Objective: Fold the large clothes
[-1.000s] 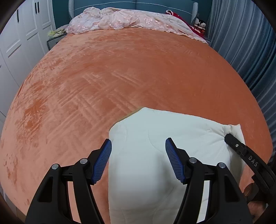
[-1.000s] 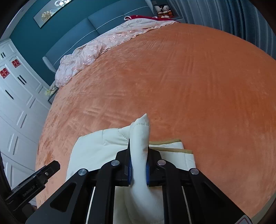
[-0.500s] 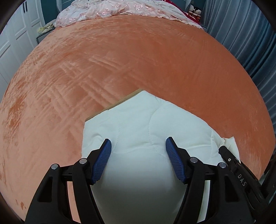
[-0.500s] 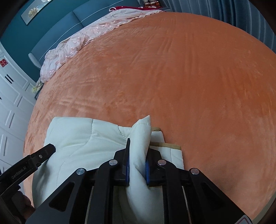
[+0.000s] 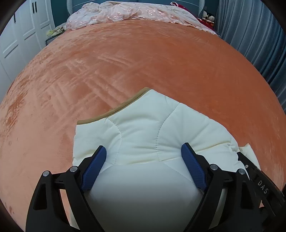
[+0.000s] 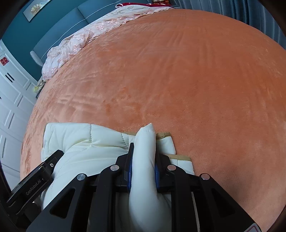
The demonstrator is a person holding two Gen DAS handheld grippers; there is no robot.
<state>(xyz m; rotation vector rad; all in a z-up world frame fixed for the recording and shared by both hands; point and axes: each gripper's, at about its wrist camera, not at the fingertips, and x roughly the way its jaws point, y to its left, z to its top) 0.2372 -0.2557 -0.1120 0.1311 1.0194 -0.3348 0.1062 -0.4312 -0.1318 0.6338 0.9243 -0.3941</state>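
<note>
Lying folded near the close edge of the bed [image 5: 143, 58], the cream quilted garment [image 5: 148, 128] is seen directly ahead of and beneath both tools. The left hand-held gripper [image 5: 143, 161] is held wide apart over the padded bulk, its blue pads [image 5: 94, 167] straddling the fabric on either side without pinching it. The right hand-held gripper [image 6: 142, 167] is clamped on a raised ridge of the same garment [image 6: 84, 142], a pointed tip of cloth standing up past the closed jaws.

The long axis of the bundle is judged to run left to right across the bed edge, with the tan-trimmed hem [image 5: 114, 111] turned toward the far side. The right tool is already engaged at the right end; the left one is nearer the middle and the free left end, so any next fold or smoothing would probably turn on that side.

Much is concealed: the near part of the garment is blurred and cut off under the left tool, the layers beneath cannot be counted, and no sleeves or collar can be made out. A pink coverlet [image 5: 135, 12] is bunched at the head of the bed.
</note>
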